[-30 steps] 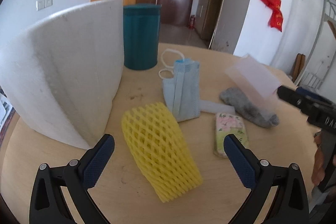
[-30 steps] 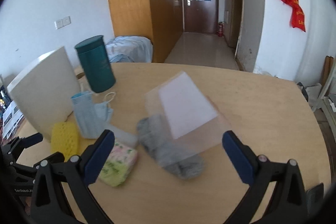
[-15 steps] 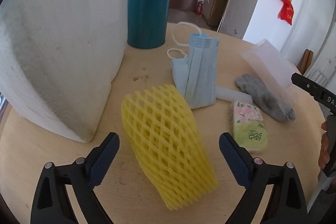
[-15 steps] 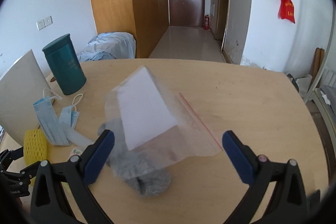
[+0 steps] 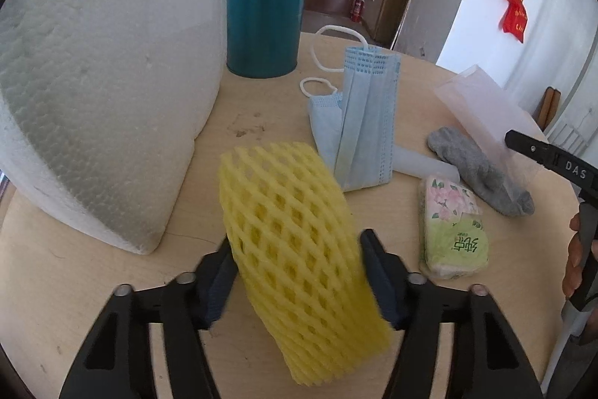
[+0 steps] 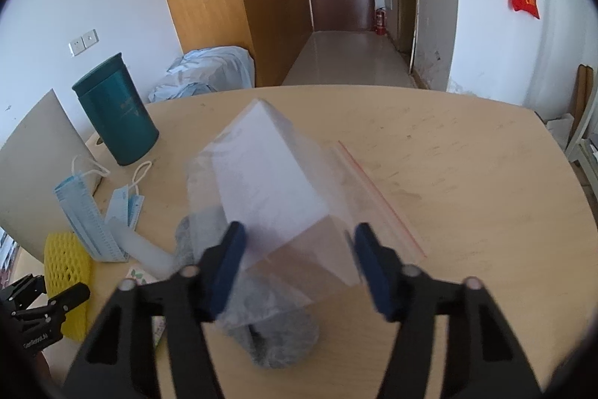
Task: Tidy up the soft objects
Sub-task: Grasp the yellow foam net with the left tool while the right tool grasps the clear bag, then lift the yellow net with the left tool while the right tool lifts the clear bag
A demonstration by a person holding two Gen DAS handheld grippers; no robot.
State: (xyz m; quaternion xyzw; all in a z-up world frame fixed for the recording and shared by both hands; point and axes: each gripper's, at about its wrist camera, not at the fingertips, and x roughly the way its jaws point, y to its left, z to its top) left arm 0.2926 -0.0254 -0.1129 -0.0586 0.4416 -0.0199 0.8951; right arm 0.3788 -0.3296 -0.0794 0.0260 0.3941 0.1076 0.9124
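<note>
Both your grippers have just been closing, each with something soft between its fingers. Your left gripper (image 5: pixel 297 272) now has its 2 blue pads against the sides of the yellow foam net sleeve (image 5: pixel 295 249), a springy diamond-mesh tube lying on the pale wooden table (image 5: pixel 112 268); a second ago those pads stood wide of it. Your right gripper (image 6: pixel 297 258) is half closed around the clear zip bag (image 6: pixel 269 189), crinkly film with a red seal strip and a white sheet inside, but whether the pads press it you cannot tell. Under the bag lies the fuzzy grey sock (image 6: pixel 280 343). Beyond the sleeve: a floral tissue pack (image 5: pixel 452 230), pleated blue masks (image 5: pixel 362 122), a white foam block (image 5: pixel 101 81), then a teal canister (image 5: pixel 265 10).
</note>
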